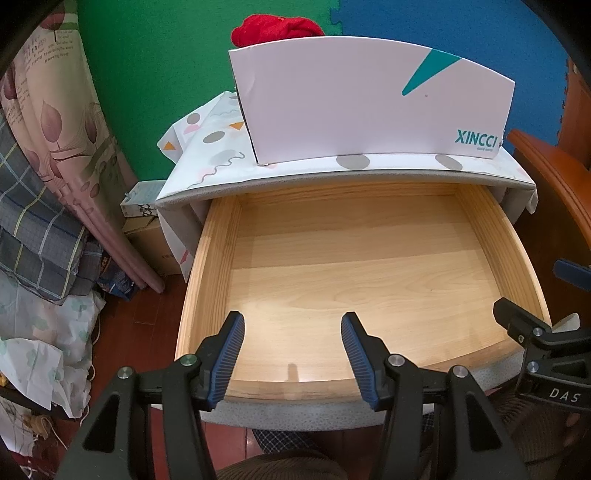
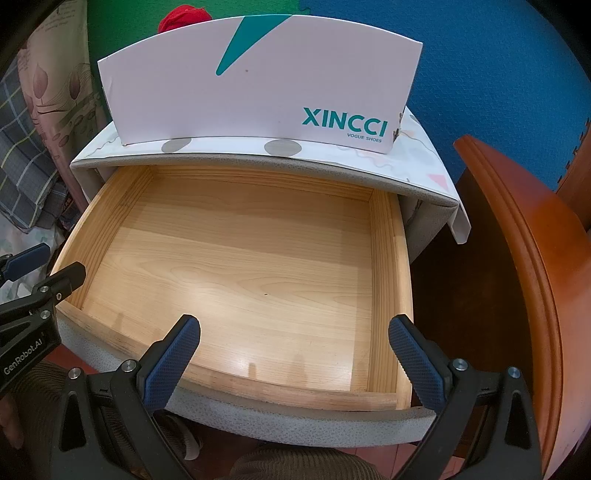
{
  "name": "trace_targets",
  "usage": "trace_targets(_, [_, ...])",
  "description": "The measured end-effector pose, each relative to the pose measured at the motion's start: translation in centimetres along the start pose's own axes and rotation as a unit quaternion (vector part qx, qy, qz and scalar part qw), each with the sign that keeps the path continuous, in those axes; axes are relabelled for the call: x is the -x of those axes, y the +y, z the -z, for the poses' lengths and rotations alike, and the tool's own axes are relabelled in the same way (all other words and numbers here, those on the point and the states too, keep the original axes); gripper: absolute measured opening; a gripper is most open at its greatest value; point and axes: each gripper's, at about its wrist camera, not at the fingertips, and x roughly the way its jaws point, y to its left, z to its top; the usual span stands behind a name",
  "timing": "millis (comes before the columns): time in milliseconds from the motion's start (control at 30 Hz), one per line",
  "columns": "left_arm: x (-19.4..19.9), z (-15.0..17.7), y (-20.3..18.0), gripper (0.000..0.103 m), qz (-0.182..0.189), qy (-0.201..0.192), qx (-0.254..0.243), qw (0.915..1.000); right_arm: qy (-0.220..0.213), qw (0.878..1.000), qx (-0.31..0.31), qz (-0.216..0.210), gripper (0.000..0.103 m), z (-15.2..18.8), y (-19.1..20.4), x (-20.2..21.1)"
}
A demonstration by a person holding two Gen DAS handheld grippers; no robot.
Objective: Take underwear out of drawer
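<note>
The wooden drawer [image 1: 369, 266] is pulled out. Red underwear [image 1: 275, 29] is seen bunched behind the white shoe box [image 1: 369, 107] on the cabinet top. Left gripper [image 1: 292, 354] and right gripper [image 2: 294, 360] are held spread wide, nothing grasped, above the drawer's front edge.

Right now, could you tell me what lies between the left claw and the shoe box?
Only the open drawer's bare wooden floor, seen in the left wrist view, lies between the left claw and the shoe box.

Bright, even indoor light from overhead. Soft glare patch on the drawer [image 1: 369, 280] floor near the front, plus faint finger shadows there. Sharp focus mid-frame. Heavy fisheye bending of straight edges, dark vignette in the corners, slight softness toward the rim.
</note>
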Motion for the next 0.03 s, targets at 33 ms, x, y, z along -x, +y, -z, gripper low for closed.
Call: trace_targets(33, [0.02, 0.01, 0.05, 0.056, -0.001, 0.001, 0.001, 1.0000, 0.000, 1.000, 0.000, 0.000, 0.101, 0.00, 0.01, 0.00])
